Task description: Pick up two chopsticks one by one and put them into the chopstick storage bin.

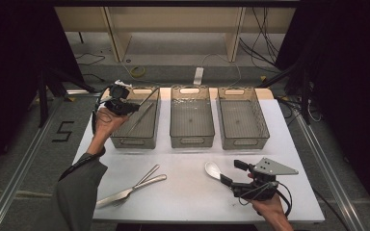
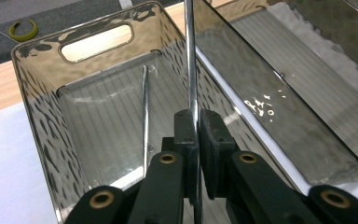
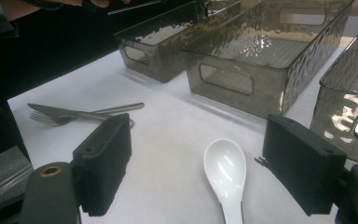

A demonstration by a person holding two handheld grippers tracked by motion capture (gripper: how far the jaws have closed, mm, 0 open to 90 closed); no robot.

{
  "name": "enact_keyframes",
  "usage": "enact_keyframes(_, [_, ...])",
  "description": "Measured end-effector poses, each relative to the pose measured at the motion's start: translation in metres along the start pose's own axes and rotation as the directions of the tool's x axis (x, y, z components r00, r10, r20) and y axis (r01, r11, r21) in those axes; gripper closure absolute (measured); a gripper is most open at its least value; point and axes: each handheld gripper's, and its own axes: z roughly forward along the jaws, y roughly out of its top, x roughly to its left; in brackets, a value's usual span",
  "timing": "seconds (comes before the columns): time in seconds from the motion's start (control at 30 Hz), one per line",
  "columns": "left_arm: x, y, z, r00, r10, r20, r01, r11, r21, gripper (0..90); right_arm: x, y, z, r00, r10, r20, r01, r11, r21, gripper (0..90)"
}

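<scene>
Over the far left corner of the worktop (image 1: 188,192), your left gripper (image 1: 131,108) was clamped on a thin metal rod (image 2: 190,60), likely a chopstick, its jaws pressed tight against the shaft where the left gripper view showed it rising straight up between the pads. You held that rod slanted above the left bin (image 1: 136,118), the first of three smoky clear bins standing in a row along the far edge, with the rod's free end reaching toward the bin's inner wall. A second rod (image 2: 145,116) of the same kind already lay on that bin's ribbed floor, running lengthwise. The middle bin (image 1: 191,117) and the right bin (image 1: 242,118) stood just beside it, each close to its neighbour. Near the near right corner, your right gripper (image 1: 227,172) rested low with its jaws spread wide and nothing pinched between them; the white spoon (image 3: 227,175) lay on the worktop in the gap between the two pads, bowl pointing away from you, touching neither pad as far as the right gripper view showed. Toward the near left part of the worktop, a knife (image 1: 127,192) and a fork (image 1: 144,177) lay crossed over each other, well apart from the spoon and from the bins.
</scene>
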Motion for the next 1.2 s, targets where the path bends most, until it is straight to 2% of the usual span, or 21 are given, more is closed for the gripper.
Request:
enact_keyframes(0.4, [0.004, -0.001, 0.016, 0.9996, -0.021, -0.018, 0.021, 0.9996, 0.017, 85.3, 0.001, 0.000, 0.001, 1.0000, -0.002, -0.004, 0.002, 1.000, 0.003, 24.6])
enact_keyframes(0.6, [0.009, -0.005, 0.026, 0.9979, -0.064, -0.014, 0.064, 0.9977, 0.020, 85.3, 0.001, 0.000, 0.000, 1.0000, -0.001, -0.004, 0.001, 1.000, 0.000, 24.6])
enact_keyframes(0.73, [0.011, -0.008, 0.032, 0.9967, -0.080, -0.014, 0.080, 0.9966, 0.018, 85.0, 0.001, 0.000, 0.000, 1.0000, -0.002, -0.007, 0.002, 1.000, 0.002, 24.7])
enact_keyframes(0.83, [0.011, -0.009, 0.034, 0.9962, -0.082, -0.030, 0.082, 0.9966, 0.004, 83.1, 0.001, 0.000, 0.000, 1.0000, 0.000, -0.007, 0.000, 1.000, 0.002, 24.7])
enact_keyframes(0.87, [0.012, -0.009, 0.034, 0.9956, -0.088, -0.033, 0.088, 0.9961, -0.001, 76.2, 0.001, 0.000, 0.000, 1.0000, 0.002, -0.007, -0.002, 1.000, 0.003, 24.7])
enact_keyframes(0.93, [0.012, -0.007, 0.030, 0.9956, -0.089, -0.027, 0.089, 0.9959, -0.014, 69.2, 0.001, 0.000, 0.000, 1.0000, 0.001, -0.007, -0.001, 1.000, 0.003, 24.7])
enact_keyframes(1.0, [0.011, -0.007, 0.024, 0.9932, -0.115, 0.019, 0.115, 0.9930, -0.027, 58.6, 0.001, 0.000, 0.000, 1.0000, 0.002, -0.007, -0.002, 1.000, 0.003, 24.7])
enact_keyframes(1.1, [0.006, -0.009, 0.015, 0.9908, -0.119, 0.064, 0.121, 0.9925, -0.020, 48.0, 0.001, 0.000, 0.000, 1.0000, 0.004, -0.006, -0.004, 1.000, 0.003, 24.7])
enact_keyframes(1.2, [-0.003, -0.014, 0.004, 0.9844, -0.123, 0.126, 0.125, 0.9921, -0.009, 38.6, 0.001, 0.000, 0.000, 1.0000, 0.001, -0.006, -0.001, 1.000, 0.001, 24.7])
